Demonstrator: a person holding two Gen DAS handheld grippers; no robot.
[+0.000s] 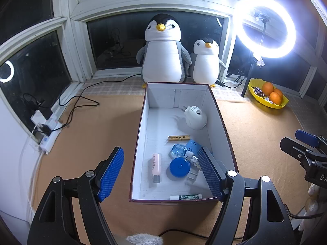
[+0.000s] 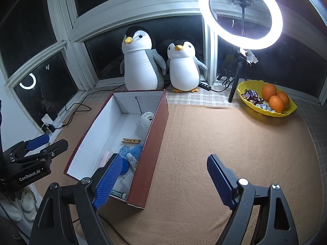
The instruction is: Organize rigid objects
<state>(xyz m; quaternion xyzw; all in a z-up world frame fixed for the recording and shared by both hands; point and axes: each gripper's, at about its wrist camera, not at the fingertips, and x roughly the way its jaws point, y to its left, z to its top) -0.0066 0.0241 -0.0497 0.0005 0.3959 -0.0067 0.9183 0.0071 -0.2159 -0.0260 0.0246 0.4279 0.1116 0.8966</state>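
An open box (image 1: pixel 226 136), dark red outside and white inside, stands on the tan mat. In it lie a white plug-in device (image 1: pixel 195 118), a wooden clothespin (image 1: pixel 179 137), a blue packet (image 1: pixel 192 144), a clear blue bottle (image 1: pixel 177 150), a pink tube (image 1: pixel 156 167), a round blue lid (image 1: pixel 179 167) and a green lip-balm stick (image 1: pixel 186 197). My left gripper (image 1: pixel 161 150) hovers open over the box's near half, with nothing between its pads. My right gripper (image 2: pixel 164 157) is open and empty over the mat, just right of the box (image 2: pixel 152 153).
Two plush penguins (image 1: pixel 163 51) sit behind the box by the window. A lit ring light (image 1: pixel 265 26) on a tripod and a yellow bowl of oranges (image 1: pixel 267 96) are at the back right. A power strip with cables (image 1: pixel 48 130) lies at the left.
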